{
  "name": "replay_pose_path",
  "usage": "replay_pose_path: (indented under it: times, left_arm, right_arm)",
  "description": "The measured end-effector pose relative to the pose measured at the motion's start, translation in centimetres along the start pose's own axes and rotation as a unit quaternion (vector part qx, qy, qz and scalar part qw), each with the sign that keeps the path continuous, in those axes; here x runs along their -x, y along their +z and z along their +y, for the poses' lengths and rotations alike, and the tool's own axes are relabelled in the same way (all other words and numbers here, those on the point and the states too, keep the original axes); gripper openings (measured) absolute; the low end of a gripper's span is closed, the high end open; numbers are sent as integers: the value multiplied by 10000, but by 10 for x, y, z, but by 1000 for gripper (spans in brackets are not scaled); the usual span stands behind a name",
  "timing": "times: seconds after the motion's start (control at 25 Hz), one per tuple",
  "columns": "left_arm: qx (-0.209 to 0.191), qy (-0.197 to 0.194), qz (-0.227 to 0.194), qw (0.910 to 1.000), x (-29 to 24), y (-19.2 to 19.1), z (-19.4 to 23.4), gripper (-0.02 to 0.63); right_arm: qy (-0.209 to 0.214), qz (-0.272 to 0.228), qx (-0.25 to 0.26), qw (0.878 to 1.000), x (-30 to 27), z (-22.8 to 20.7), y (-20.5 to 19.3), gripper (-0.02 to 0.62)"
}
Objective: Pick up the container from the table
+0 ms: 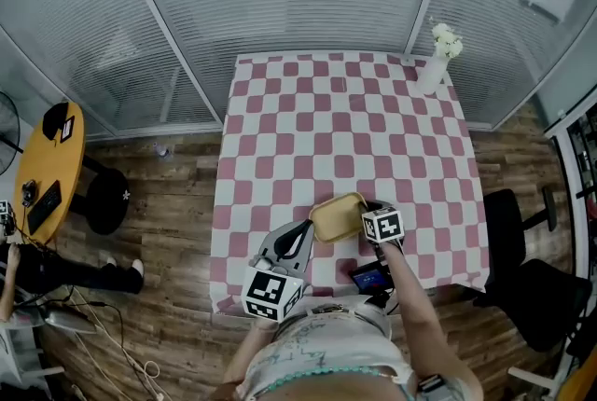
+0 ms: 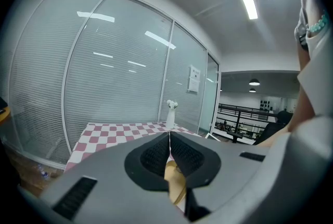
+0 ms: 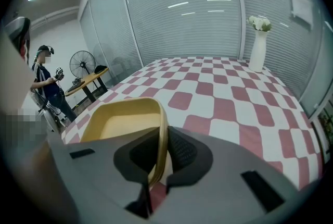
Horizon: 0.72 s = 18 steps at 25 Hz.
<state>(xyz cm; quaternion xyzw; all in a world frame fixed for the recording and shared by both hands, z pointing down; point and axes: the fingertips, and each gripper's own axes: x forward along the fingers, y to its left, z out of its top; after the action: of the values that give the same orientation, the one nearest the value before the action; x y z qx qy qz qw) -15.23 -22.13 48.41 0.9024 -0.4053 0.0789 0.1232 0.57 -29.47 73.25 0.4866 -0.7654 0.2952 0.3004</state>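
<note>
Crosswise, the yellow container (image 1: 336, 217) runs from left tool (image 1: 305, 228) to right tool (image 1: 369, 212).

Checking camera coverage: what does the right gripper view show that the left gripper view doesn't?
Only right: the inside of the container, the right gripper shut on its wall, a person near a fan. Only left: a railing in a hallway, and just a yellow strip of container between the shut jaws of the left gripper. Both: the checked table, vase and blinds.
</note>
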Motion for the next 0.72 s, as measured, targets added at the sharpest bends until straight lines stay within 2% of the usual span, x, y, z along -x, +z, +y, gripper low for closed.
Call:
replay_pose_path:
  times: [0.72]
  left_arm:
    - [0,-55,120,9999,-18,-3,11,15]
  right_arm:
    - [-311,-661,189,9971,74,-9,57,15]
